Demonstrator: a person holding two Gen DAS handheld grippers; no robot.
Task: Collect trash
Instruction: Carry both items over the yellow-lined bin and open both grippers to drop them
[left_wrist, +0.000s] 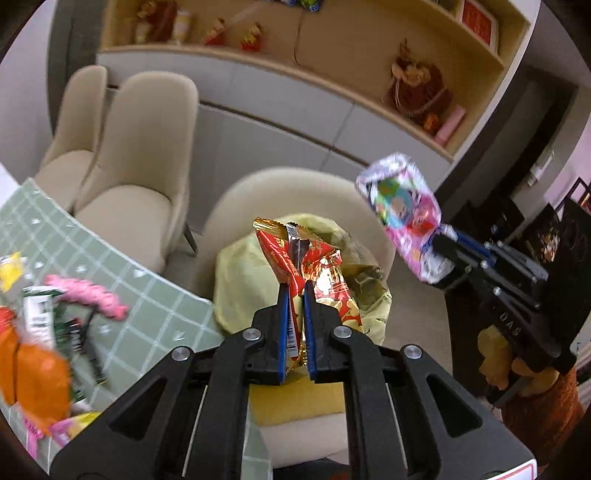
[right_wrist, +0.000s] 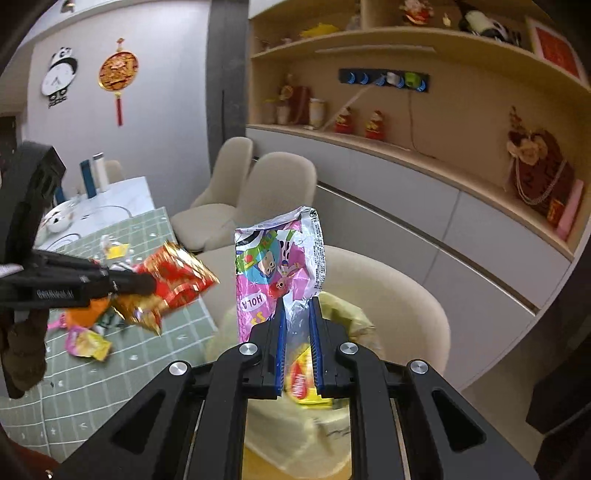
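Left wrist view: the left gripper (left_wrist: 295, 295) pinches a red-and-gold foil snack wrapper (left_wrist: 310, 266) between its blue pads, the wrapper standing up toward 12 o'clock. Behind it a yellow trash bag (left_wrist: 236, 273) sits open on a beige chair (left_wrist: 317, 184). At 2 o'clock the right gripper (left_wrist: 441, 247) grips a pink cartoon wrapper (left_wrist: 402, 218) in the air. At 9 o'clock lies the green grid tablecloth (left_wrist: 155, 291), strewn with blurred litter: an orange wrapper (left_wrist: 37, 376) and a pink flower stem (left_wrist: 92, 295). 2 more beige chairs (left_wrist: 140, 155) stand at 11 o'clock before a shelved cabinet.

Right wrist view: the right gripper (right_wrist: 297, 314) clamps the pink cartoon wrapper (right_wrist: 277, 266), upright toward 12 o'clock, above the yellow trash bag (right_wrist: 351, 317). At 9 o'clock the left gripper (right_wrist: 142, 284) holds the red-and-gold foil snack wrapper (right_wrist: 173, 277) above the green grid tablecloth (right_wrist: 140, 354). A yellow packet (right_wrist: 304, 384) shows between the pads. A panda clock (right_wrist: 61, 75) hangs at 10 o'clock.
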